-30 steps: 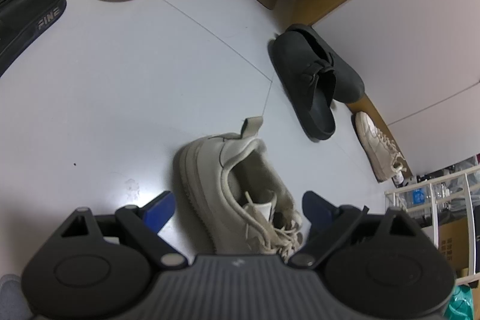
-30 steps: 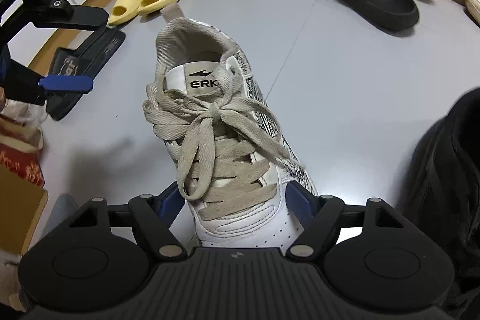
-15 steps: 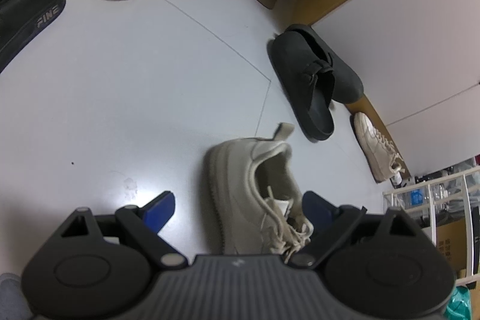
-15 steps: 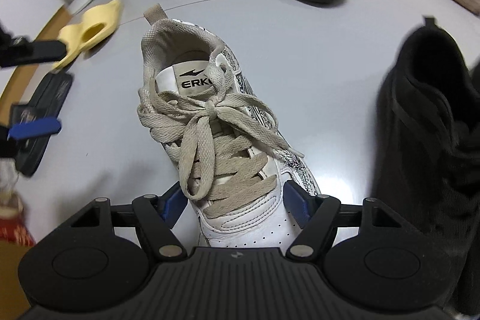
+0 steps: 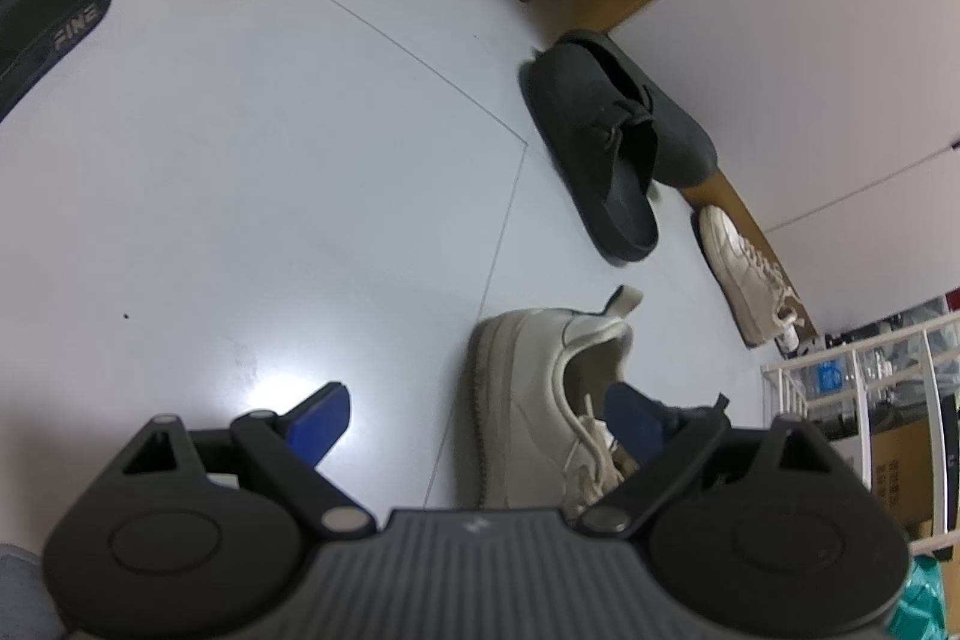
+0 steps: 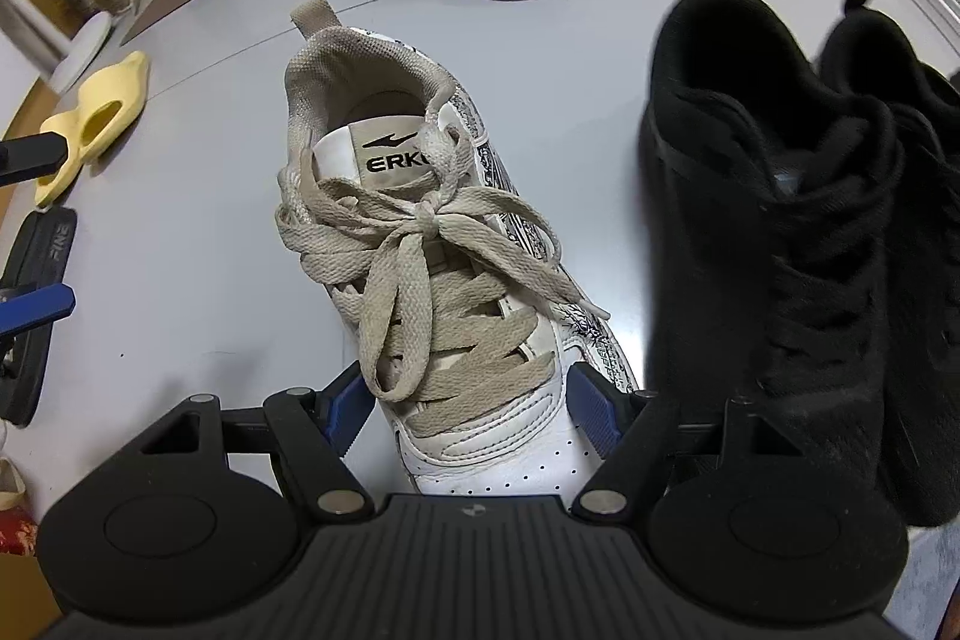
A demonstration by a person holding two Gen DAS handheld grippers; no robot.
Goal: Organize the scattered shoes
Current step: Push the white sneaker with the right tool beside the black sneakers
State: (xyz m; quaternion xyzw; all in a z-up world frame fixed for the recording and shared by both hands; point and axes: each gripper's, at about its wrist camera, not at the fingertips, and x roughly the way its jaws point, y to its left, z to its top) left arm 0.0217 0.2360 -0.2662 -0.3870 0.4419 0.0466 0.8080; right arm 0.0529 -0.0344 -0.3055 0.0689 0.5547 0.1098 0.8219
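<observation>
Left wrist view: left tool (image 5: 477,415) is spread, nothing pinched; the white sneaker (image 5: 534,400) is seen on the floor (image 5: 270,190), overlapped by its right finger.
Right wrist view: right tool (image 6: 471,406) is clamped on the sneaker's (image 6: 456,280) toe, just left of black shoes (image 6: 780,232).

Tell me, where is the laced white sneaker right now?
In the right wrist view the white sneaker sits centre, toe between the right gripper pads, left of the black sneakers.

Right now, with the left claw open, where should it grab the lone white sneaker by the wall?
Probably pinch the white sneaker across its laced midfoot, coming down from above: it sits upright on its sole, narrow side to side, and the wall crowds its far side.
</observation>
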